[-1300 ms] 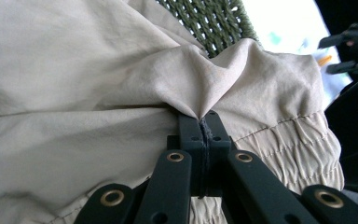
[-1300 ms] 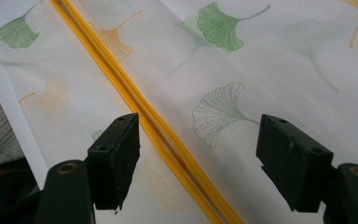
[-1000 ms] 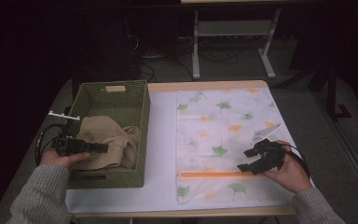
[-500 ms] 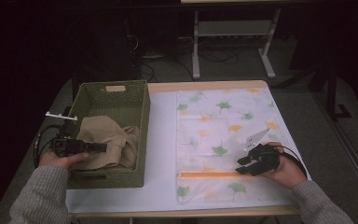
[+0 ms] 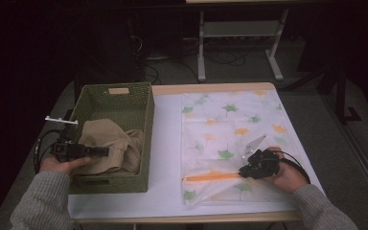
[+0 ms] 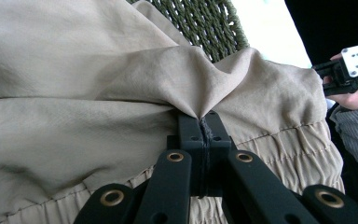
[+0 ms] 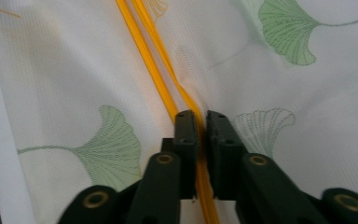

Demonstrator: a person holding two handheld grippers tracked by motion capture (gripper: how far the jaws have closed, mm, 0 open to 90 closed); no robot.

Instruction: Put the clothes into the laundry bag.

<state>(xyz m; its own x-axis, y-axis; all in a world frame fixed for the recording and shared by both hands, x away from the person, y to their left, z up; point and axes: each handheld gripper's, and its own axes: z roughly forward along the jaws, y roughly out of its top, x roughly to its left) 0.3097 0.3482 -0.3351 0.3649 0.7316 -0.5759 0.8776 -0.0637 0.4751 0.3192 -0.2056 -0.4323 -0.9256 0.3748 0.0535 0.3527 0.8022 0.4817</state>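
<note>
Two grippers each pinch something: the left gripper [image 6: 204, 122] is clamped on tan cloth [image 6: 88, 93], and the right gripper [image 7: 200, 116] squeezes the bag's [image 5: 230, 124] orange zipper [image 7: 154, 65] between its jaws.

Dim room behind a lit table
A grey floor [image 5: 316, 110] lay dark; a metal stand [image 5: 239, 36] and tangled cables [image 5: 148, 67] stood beyond.

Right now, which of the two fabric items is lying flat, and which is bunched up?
The white leaf-printed mesh bag lies flat on the table; the beige garment is bunched inside the green basket.
</note>
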